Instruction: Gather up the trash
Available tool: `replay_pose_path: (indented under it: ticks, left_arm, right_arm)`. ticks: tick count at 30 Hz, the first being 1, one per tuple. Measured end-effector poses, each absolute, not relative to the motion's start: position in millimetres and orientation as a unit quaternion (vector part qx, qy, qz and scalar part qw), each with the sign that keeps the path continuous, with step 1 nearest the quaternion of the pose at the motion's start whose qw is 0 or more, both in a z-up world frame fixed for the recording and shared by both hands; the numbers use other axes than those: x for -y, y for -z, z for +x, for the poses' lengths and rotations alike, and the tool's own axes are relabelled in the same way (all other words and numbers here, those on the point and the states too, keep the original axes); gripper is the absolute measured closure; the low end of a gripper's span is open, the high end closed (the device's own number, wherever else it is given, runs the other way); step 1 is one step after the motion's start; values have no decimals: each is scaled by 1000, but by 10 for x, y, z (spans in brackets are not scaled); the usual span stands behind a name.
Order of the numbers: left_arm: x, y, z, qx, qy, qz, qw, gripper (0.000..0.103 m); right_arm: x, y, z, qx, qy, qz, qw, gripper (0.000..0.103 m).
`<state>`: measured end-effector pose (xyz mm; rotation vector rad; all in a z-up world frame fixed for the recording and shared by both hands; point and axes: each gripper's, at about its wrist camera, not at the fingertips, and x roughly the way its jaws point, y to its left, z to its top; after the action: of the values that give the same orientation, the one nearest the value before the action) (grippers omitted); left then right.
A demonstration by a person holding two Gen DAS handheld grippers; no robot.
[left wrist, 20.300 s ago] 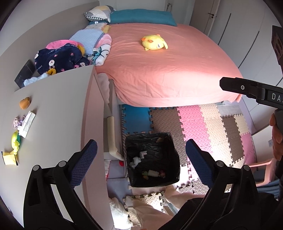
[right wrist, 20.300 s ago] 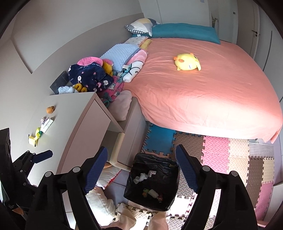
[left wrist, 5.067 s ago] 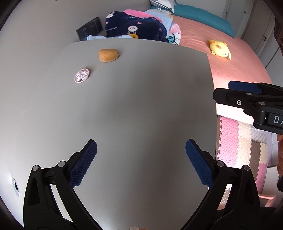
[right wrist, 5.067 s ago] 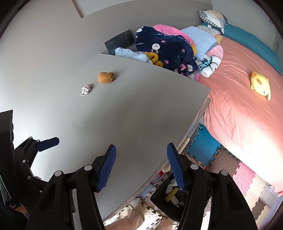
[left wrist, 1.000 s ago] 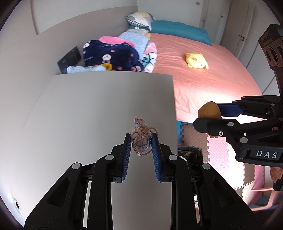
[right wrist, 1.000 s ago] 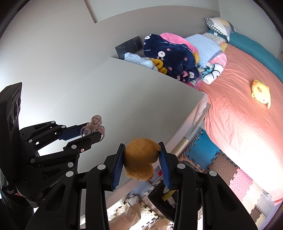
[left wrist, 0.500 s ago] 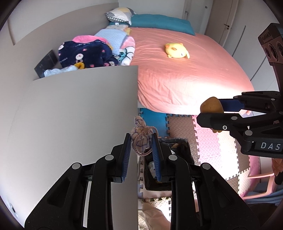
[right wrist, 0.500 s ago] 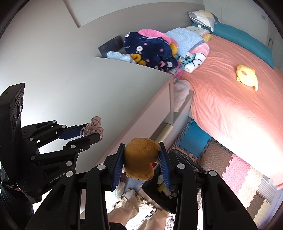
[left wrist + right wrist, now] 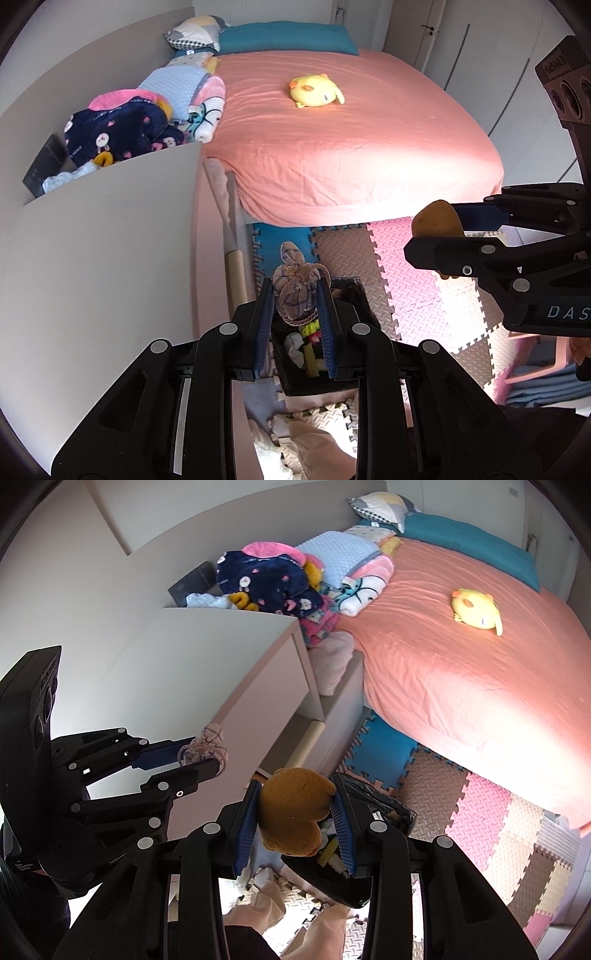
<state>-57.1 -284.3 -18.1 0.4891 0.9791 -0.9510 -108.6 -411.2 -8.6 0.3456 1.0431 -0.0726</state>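
My left gripper (image 9: 295, 295) is shut on a small checked cloth bundle (image 9: 297, 291) tied with cord, held in the air right above the black-lined trash bin (image 9: 354, 295) on the floor. My right gripper (image 9: 297, 808) is shut on a brown lumpy piece of trash (image 9: 293, 808), also held over the trash bin (image 9: 384, 812). Each gripper shows in the other's view: the right gripper (image 9: 443, 229) at the right, the left gripper (image 9: 201, 755) at the left. The bin holds several scraps.
The grey desk top (image 9: 99, 258) lies to the left of the bin. A pink bed (image 9: 351, 140) with a yellow plush (image 9: 316, 90) and piled blankets (image 9: 125, 125) stands behind. Foam puzzle mats (image 9: 406, 295) cover the floor. My legs are below.
Both grippers have swung away from the desk top toward the floor and now hang over the bin, each still holding its piece of trash.
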Motion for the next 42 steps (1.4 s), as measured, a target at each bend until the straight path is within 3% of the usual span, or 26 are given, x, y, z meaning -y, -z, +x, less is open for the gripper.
replay_pose_path:
  ticks: [24,26,27,28,29,30,42]
  left_arm:
    - [3244,361,-809,-453,472,268,707,80]
    - [3254,391,-805,-460,471,277,700,75]
    - [3257,412,-799,-466,466,284,697,53]
    - [3244,422,-800,-466,458,289,700,21]
    - [3232,421,-793,-460,449,292,708,10]
    - [3217,409,-794,-452,445,295,715,6]
    - [3224,379,-827,-448,453,301,710,6]
  right_arm:
    - [4557,223,-1504,-494,82,201,842,64]
    - [4558,226,-1503,-497,83,200,840,62]
    - [4558,221,-1501,-498,86,199,840,54]
    - [4561,212,-1510,-496,93,196,841,49]
    - [4557,198,-1523,-493,99,190,843,45]
    - [4555,184,-1535,-491,104,183,846,43]
    - [4603,146,-1562,-484,109,191,847,37]
